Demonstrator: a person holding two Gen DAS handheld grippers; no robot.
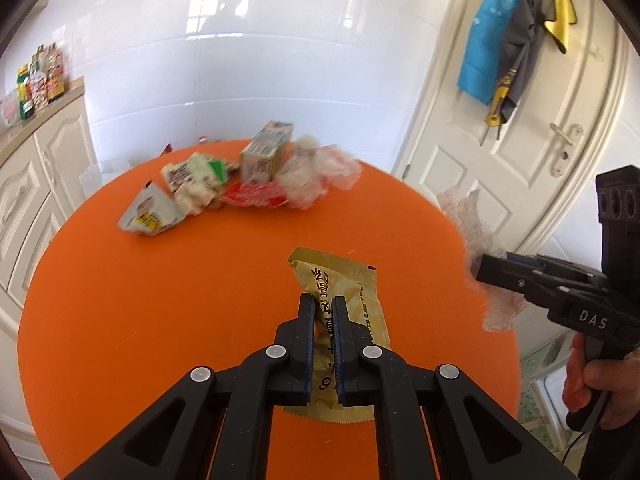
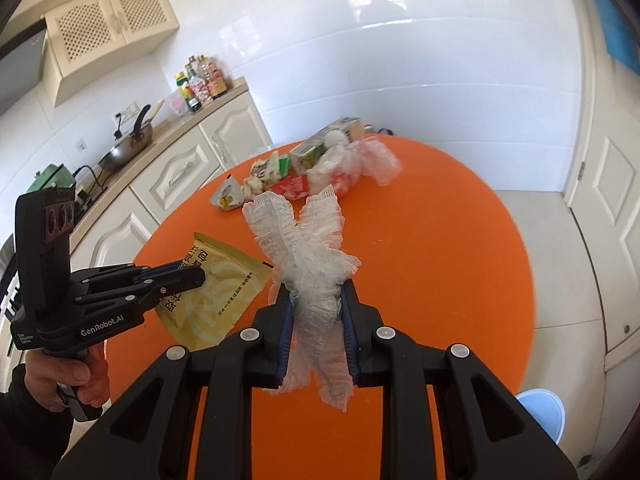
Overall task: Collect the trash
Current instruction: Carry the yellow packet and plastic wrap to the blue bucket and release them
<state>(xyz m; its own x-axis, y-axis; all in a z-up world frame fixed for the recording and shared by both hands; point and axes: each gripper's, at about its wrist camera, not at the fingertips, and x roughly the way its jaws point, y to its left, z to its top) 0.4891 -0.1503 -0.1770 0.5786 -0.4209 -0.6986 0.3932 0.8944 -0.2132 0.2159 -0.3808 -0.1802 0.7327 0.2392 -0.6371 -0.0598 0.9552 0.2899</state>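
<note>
My left gripper (image 1: 323, 300) is shut on a gold snack wrapper (image 1: 344, 280), which it holds just above the round orange table (image 1: 160, 320). The same gripper (image 2: 200, 276) and wrapper (image 2: 216, 292) show at the left of the right wrist view, with a hand on the handle. My right gripper (image 2: 315, 288) is shut on a crumpled clear plastic cover (image 2: 300, 232) that sticks up between its fingers. It enters the left wrist view from the right (image 1: 480, 268). A trash pile lies at the table's far side: a carton (image 1: 266, 152), a red packet (image 1: 252, 196), a white wrapper (image 1: 150, 216) and clear plastic (image 1: 320, 172).
Cream cabinets (image 2: 176, 172) with bottles (image 2: 200, 80) and a wok (image 2: 128, 144) run along the left. A white door (image 1: 500, 168) with hanging cloths stands to the right. A light blue bin (image 2: 542, 412) sits on the floor by the table's near right edge.
</note>
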